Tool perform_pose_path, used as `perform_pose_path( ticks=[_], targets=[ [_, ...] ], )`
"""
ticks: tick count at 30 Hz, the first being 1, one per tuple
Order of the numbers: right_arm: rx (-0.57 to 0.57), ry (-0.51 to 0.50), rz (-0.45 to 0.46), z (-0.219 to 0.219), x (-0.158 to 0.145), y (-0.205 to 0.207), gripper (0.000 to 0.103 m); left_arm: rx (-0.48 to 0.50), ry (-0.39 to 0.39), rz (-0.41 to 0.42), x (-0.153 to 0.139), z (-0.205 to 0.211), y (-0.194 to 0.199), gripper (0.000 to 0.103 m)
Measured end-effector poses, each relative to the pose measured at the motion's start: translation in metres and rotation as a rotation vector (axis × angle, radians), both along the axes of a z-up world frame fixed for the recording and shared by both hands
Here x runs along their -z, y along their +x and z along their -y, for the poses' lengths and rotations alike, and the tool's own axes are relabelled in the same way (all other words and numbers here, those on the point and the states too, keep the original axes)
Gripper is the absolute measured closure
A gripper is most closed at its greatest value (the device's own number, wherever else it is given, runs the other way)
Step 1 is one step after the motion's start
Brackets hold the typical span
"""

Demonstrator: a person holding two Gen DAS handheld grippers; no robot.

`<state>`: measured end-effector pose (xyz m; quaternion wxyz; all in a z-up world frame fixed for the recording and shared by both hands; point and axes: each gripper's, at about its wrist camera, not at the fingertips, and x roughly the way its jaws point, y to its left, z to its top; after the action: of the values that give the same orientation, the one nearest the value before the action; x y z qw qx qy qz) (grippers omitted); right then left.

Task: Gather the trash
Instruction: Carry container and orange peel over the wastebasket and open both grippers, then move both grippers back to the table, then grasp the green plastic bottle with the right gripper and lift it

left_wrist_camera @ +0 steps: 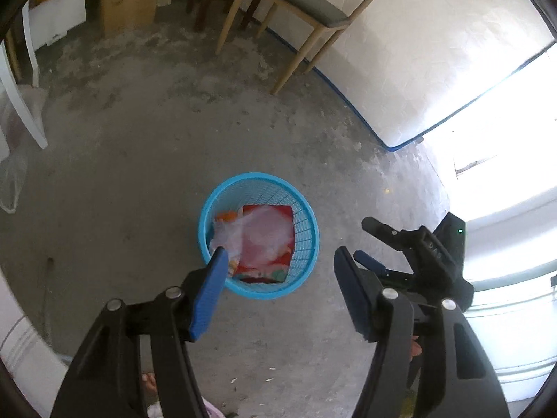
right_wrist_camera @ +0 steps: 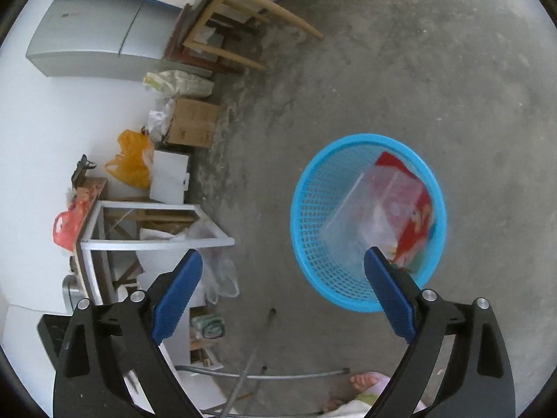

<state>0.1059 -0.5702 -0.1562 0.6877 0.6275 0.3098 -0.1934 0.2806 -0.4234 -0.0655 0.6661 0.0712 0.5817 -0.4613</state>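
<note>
A light blue mesh basket stands on the concrete floor. In it lie a red printed packet and crumpled clear plastic. My left gripper hangs above the basket's near side, open, with nothing between its blue pads. My right gripper shows to the right of the basket in the left wrist view, jaws apart. In the right wrist view the basket sits ahead and to the right, holding a clear plastic piece over the red packet. The right gripper is open and empty.
A wooden chair and a cardboard box stand along the far side. A white wall with a blue base strip runs on the right. A white frame table, orange bag and grey fridge crowd the left. A person's foot is near.
</note>
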Motion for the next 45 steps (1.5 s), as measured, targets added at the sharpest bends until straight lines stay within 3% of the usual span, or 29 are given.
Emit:
perform_pose_path(
  ticks=[4, 7, 12, 16, 22, 26, 29, 32, 34, 40, 45],
  targets=[
    [-0.023, -0.009, 0.031, -0.009, -0.012, -0.01, 0.013, 0.026, -0.037, 0.018, -0.025, -0.029, -0.01, 0.042],
    [-0.063, -0.036, 0.045, -0.023, -0.024, -0.015, 0.013, 0.039, -0.06, 0.082, -0.055, -0.065, -0.025, 0.042],
    [-0.172, -0.086, 0.096, -0.071, -0.052, -0.026, 0.013, -0.02, -0.185, 0.263, -0.117, -0.164, -0.065, 0.036],
    [-0.332, -0.126, 0.126, -0.125, -0.074, -0.024, 0.013, -0.086, -0.244, 0.384, -0.14, -0.26, -0.11, 0.028],
    [-0.57, -0.253, 0.206, -0.201, -0.131, 0.001, 0.013, -0.216, -0.164, 0.427, -0.117, -0.375, -0.164, 0.025],
    [-0.767, -0.348, 0.301, -0.264, -0.174, 0.031, 0.013, -0.307, -0.15, 0.388, -0.092, -0.428, -0.188, 0.025],
    [-1.03, -0.429, 0.363, -0.329, -0.2, 0.061, 0.012, -0.391, -0.125, 0.34, -0.073, -0.453, -0.195, 0.025],
    [-1.356, -0.595, 0.353, -0.417, -0.217, 0.091, 0.011, -0.431, -0.12, 0.339, -0.063, -0.469, -0.201, 0.025],
    [-1.489, -0.687, 0.36, -0.457, -0.218, 0.096, 0.011, -0.452, -0.122, 0.347, -0.059, -0.479, -0.206, 0.025],
    [-1.86, -0.925, 0.179, -0.549, -0.186, 0.125, 0.008, -0.568, -0.114, 0.349, -0.047, -0.522, -0.208, 0.025],
    [-1.965, -1.059, 0.011, -0.572, -0.153, 0.133, 0.008, -0.655, -0.094, 0.344, -0.04, -0.552, -0.207, 0.025]
  ],
)
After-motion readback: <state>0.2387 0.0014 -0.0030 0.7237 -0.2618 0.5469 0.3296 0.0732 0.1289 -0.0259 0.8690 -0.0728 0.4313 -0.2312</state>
